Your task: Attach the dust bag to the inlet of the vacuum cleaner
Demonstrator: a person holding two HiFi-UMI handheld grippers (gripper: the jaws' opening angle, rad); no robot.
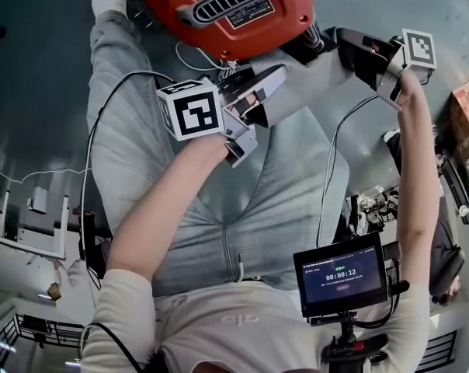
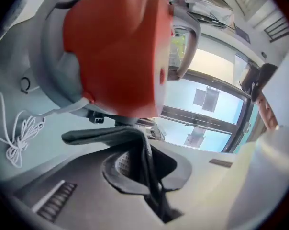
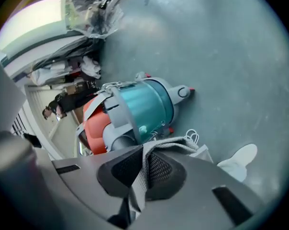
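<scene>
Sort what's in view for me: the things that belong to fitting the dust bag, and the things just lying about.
Belongs to the job:
- vacuum cleaner
- dust bag, pinched at both ends
- left hand-held gripper, shut on the bag
- right hand-held gripper, shut on the bag

Just lying about:
- white cord, coiled on the floor
- timer screen at the person's waist

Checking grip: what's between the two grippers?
Head view: the grey fabric dust bag spans from left gripper to right gripper; both clamp it.
</scene>
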